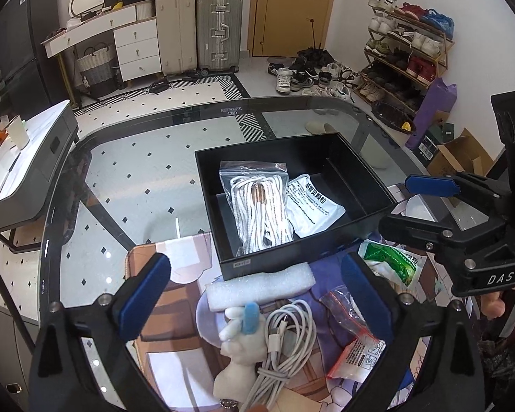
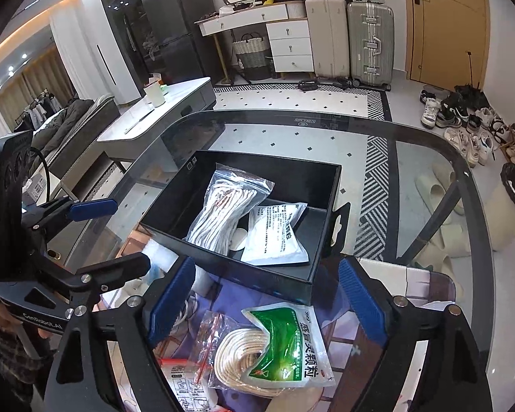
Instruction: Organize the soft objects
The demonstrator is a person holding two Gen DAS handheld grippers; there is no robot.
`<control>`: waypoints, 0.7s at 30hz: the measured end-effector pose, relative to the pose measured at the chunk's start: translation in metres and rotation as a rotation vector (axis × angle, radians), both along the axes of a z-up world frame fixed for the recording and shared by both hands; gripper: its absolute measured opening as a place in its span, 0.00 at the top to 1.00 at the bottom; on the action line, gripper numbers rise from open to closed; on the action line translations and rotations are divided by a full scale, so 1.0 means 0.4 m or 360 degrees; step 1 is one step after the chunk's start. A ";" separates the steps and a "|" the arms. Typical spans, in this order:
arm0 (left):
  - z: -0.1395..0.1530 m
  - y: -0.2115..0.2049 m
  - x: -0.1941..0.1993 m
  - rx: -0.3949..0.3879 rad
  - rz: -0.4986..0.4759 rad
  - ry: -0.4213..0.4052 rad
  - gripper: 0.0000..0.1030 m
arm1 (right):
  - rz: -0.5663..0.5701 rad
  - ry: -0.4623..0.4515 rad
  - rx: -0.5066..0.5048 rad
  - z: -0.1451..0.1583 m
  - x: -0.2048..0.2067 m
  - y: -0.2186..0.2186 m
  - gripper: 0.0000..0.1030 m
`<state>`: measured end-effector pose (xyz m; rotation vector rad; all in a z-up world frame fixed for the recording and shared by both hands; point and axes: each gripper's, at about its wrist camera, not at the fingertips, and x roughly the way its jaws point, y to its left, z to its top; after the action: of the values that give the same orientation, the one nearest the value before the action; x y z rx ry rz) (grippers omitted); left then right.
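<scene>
A black box [image 1: 209, 192] [image 2: 257, 278] stands on the glass table. It holds a zip bag of white cord [image 1: 257, 206] [image 2: 223, 213] and a white sachet [image 1: 312, 206] [image 2: 274, 237]. In front of it on a printed mat lie a white foam block [image 1: 261, 286], a white plush toy [image 1: 237, 343], a white cable [image 1: 285, 336], a red-zip bag [image 1: 353, 346] [image 2: 189, 360], a green sachet [image 1: 391, 261] [image 2: 292, 340] and a cream cord coil [image 2: 237, 357]. My left gripper [image 1: 255, 261] [image 2: 120, 237] hangs open above the foam and the plush toy. Over the green sachet my right gripper [image 2: 266, 266] [image 1: 408, 204] is open too. Neither holds anything.
The glass table's dark rim [image 1: 61, 185] curves round the left and far side. A printed mat [image 1: 175, 312] covers the near part. On the floor beyond are a low white side table [image 2: 161, 116], suitcases [image 1: 219, 31] and a shoe rack [image 1: 405, 51].
</scene>
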<state>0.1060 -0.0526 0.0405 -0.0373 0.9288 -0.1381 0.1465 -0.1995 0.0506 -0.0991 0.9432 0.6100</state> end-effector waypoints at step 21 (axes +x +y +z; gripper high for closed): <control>-0.045 0.008 -0.112 0.0055 -0.0051 0.0014 0.00 | -0.0036 0.0036 -0.0026 -0.029 -0.055 -0.070 0.02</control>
<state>0.0611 -0.0496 0.0227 0.0089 0.9407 -0.1520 0.1247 -0.2273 0.0391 -0.0961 0.9698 0.5837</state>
